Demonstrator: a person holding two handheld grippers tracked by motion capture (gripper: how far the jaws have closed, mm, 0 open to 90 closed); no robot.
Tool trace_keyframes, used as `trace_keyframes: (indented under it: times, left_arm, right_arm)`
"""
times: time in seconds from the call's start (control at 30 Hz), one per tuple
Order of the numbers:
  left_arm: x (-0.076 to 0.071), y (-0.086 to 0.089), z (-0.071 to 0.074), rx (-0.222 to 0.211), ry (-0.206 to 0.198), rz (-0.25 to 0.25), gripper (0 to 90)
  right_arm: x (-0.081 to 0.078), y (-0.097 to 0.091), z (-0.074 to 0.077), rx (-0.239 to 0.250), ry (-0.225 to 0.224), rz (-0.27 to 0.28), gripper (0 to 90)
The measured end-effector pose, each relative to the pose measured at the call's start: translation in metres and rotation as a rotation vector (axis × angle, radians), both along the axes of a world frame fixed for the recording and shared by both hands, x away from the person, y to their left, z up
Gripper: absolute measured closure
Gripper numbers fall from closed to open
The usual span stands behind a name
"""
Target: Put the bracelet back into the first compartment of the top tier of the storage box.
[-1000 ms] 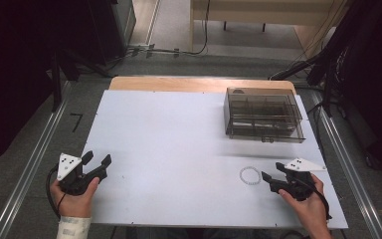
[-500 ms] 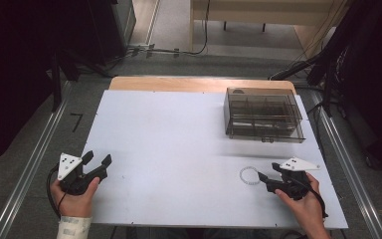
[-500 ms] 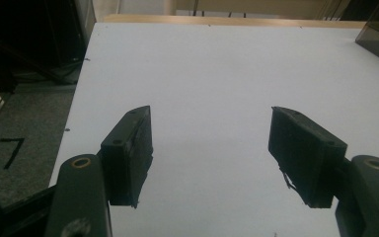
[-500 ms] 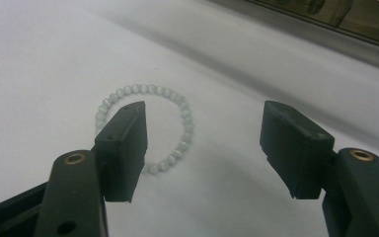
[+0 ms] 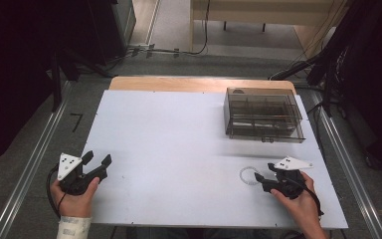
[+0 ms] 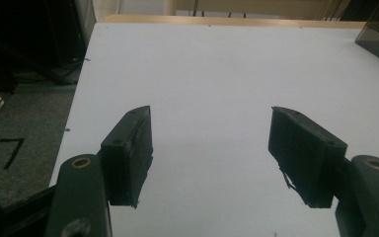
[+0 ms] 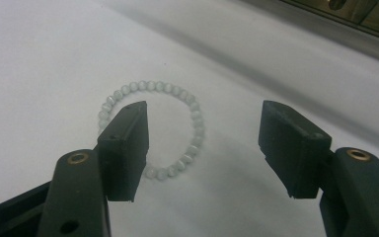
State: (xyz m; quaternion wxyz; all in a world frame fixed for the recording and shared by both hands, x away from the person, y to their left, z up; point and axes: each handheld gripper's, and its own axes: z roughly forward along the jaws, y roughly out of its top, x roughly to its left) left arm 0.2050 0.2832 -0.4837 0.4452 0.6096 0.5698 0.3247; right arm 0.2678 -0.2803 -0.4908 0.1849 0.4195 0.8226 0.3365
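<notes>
Flat on the white table (image 5: pixel 179 129), near the front right edge, a ring of pale beads (image 7: pixel 153 128) with no long axis, partly hidden behind the right gripper (image 7: pixel 202 143) with jaws apart, unclamped; left gripper (image 6: pixel 209 148) likewise spread; floor mark resembling "7" (image 6: pixel 11 152).

The high view looks forward and down from above the person's side onto the whole white bench (image 5: pixel 179 129). Each hand-held gripper view skims low and close along its own black jaws; the right one shares the pale beaded bracelet (image 7: pixel 153 128), lower right in the high view (image 5: pixel 250 175).
</notes>
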Motion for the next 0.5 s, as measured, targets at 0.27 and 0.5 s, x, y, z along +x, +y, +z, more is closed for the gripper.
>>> trace_keyframes:
  times: [0.27, 0.5]
  left_arm:
    - [0.0003, -0.0002, -0.0001, 0.001, 0.000, 0.000, 34.0]
    - [0.0003, -0.0003, -0.0002, -0.001, 0.001, 0.001, 34.0]
  right_arm:
    - [0.0017, 0.0012, -0.0029, -0.019, 0.005, 0.001, 39.0]
    - [0.0029, 0.0028, -0.0056, -0.039, 0.009, 0.003, 41.0]
